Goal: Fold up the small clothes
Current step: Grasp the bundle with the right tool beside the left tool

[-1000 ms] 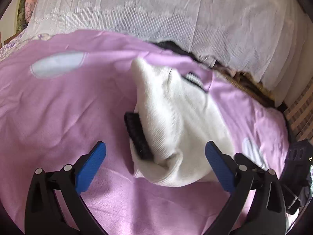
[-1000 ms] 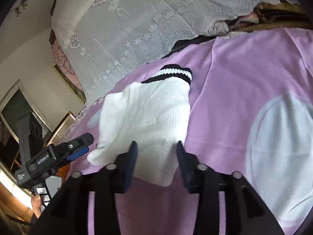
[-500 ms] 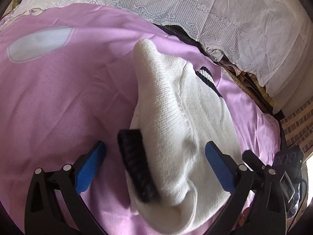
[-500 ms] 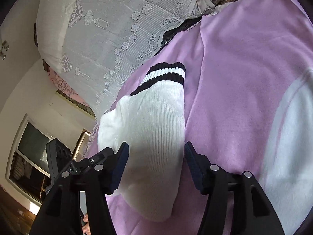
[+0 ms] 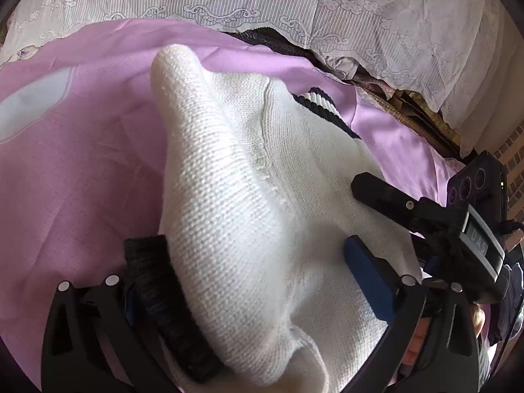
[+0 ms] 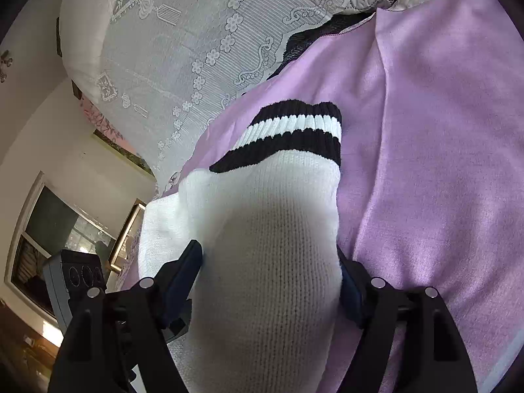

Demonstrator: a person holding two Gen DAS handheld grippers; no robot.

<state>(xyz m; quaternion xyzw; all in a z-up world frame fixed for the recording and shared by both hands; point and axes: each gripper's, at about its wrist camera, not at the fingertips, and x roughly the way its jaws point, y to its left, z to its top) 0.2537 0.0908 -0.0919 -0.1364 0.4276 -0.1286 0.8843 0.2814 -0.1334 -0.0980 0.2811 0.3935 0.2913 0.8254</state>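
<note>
The white sweater lies mid-sheet on the pink sheet, near its far edge. Left gripper and right gripper straddle it, both wide (neither clamped). Risk: closing on one knit layer lets the fold slip.

The white sock is a coarse, matt knit, with a ribbed cuff in black and white bands. A second cuff, black and ribbed, looks equally rough. Under them the pink sheet is smooth, soft cloth with a faint sheen. Along its far edge hangs a thin white lace cover with a raised flower pattern. The left gripper and right gripper are matt black plastic with smooth blue pads and shiny metal pins.
</note>
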